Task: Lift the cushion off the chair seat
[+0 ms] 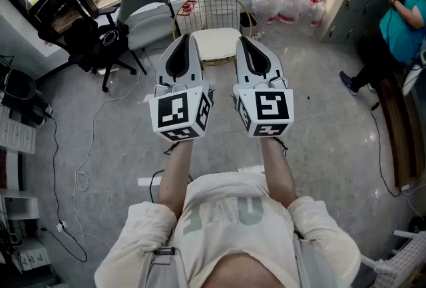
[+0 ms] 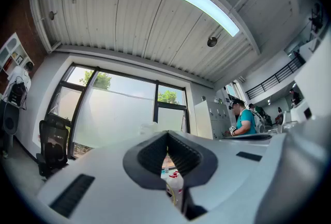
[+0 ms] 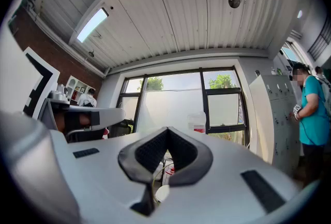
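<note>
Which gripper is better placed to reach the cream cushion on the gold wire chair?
Right, slightly: the right gripper looks at the cream cushion; the left gripper looks past it. Both are shut.

cushion (image 1: 217,44): cream, sq, lying flat on seat, not lifted | chair (image 1: 212,10): gold wire back, upright

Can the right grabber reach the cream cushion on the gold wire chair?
Probably yes: nothing shows between the right gripper and the cream square cushion ahead of it, though its jaws are shut and must open first.
</note>
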### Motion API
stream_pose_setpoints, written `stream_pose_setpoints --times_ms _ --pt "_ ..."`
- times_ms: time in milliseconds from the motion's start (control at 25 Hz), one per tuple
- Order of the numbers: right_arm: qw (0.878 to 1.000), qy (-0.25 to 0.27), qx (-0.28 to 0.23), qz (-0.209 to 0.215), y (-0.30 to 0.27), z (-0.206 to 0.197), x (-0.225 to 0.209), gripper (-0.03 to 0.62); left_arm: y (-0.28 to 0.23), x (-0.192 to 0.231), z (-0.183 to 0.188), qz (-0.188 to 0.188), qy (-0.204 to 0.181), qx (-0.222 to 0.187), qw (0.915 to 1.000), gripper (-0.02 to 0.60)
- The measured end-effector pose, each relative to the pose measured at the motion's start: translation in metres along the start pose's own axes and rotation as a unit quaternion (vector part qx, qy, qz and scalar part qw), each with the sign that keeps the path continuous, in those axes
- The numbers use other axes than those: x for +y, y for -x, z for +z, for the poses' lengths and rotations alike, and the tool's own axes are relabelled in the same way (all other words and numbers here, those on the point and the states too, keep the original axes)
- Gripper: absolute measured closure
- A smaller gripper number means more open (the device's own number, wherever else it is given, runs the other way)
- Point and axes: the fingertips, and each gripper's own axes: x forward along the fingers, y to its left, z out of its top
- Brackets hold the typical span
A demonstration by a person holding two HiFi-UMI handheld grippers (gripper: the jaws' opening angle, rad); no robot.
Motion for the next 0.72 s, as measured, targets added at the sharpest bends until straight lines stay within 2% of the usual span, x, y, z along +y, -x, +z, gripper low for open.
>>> stream_pose_setpoints --times_ms 160,400,600,720 --pt "1.0 -0.001 0.0 0.0 0.001 -0.007 -0.002 0.579 0.002 -0.005 -0.004 -0.002 -0.011 -0.001 0.9999 0.568" --pt "1.0 -0.001 -0.004 -0.005 0.003 -0.005 -0.004 0.579 0.001 -0.005 -0.006 -0.001 -0.005 0.002 1.0 0.568" --pt "0.999 -0.044 -0.03 0.008 0.006 0.0 -0.013 0.577 -0.001 -0.007 -0.005 0.001 -0.002 0.001 1.0 0.568" --pt "0.998 -0.054 -0.025 0.007 0.006 -0.006 -0.02 0.577 -0.001 -0.009 -0.006 0.002 -0.002 0.006 1.0 0.568"
